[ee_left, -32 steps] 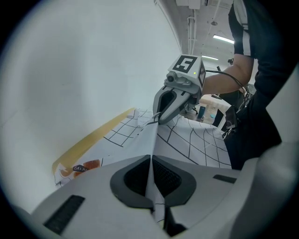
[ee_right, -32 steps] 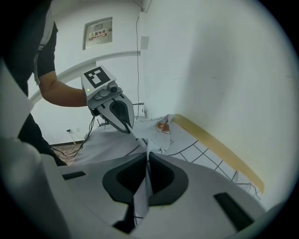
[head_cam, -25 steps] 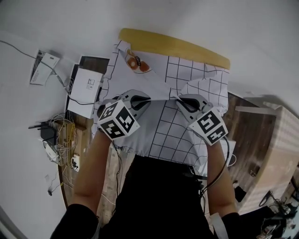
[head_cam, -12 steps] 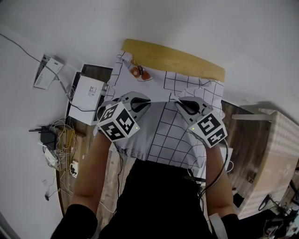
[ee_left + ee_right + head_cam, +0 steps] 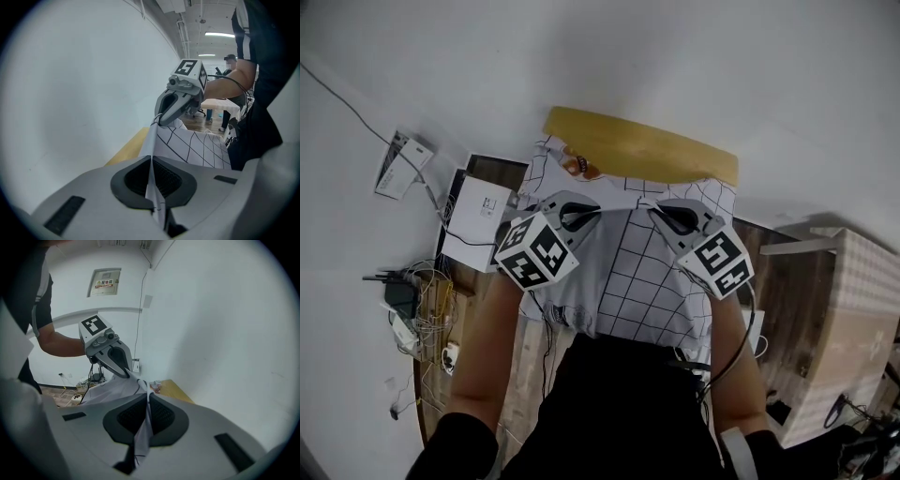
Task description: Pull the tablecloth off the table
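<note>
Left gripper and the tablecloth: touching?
Touching. The left gripper view shows the left gripper shut on a fold of the tablecloth, with the cloth pinched between its closed jaws.

Wall-panel label, print illegible

The right hand-held gripper pinches a fold of tablecloth; the left hand-held gripper seemingly grips its edge, near the yellow counter.
</note>
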Motion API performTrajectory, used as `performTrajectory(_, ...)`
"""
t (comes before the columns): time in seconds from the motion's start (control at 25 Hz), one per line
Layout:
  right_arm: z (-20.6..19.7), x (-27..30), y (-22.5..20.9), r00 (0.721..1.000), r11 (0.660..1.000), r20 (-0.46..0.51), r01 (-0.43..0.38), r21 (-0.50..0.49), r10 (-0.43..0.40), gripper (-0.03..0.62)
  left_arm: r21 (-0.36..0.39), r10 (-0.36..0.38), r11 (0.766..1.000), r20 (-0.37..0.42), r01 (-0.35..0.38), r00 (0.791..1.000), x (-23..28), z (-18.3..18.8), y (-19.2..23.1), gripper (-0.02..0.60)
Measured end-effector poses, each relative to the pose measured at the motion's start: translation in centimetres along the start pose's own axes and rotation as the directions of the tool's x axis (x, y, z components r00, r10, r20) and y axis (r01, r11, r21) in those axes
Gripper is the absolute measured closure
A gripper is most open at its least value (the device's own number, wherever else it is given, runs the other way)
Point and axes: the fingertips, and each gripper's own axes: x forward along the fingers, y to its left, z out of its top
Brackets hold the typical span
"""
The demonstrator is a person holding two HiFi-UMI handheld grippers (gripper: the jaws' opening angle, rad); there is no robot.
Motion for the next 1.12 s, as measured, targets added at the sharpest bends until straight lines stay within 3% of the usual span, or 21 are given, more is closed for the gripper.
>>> performTrajectory(0.44,4.9,-2.2,-0.2,0.996,0.999,0.082,0.02,-0.025,-0.018,0.573,0.001,0.055,0.998,0.041,-0.055,0.998,-3.5,3.1,1.9,0.569)
performTrajectory(1.12,12.0,-6.3,-1.1,0.978,0.994,0.204,0.059,-0.091,-0.04,0.572,0.08,0.15,0.984,0.105,-0.158,0.983,-8.7,9.0,3.9,0.57)
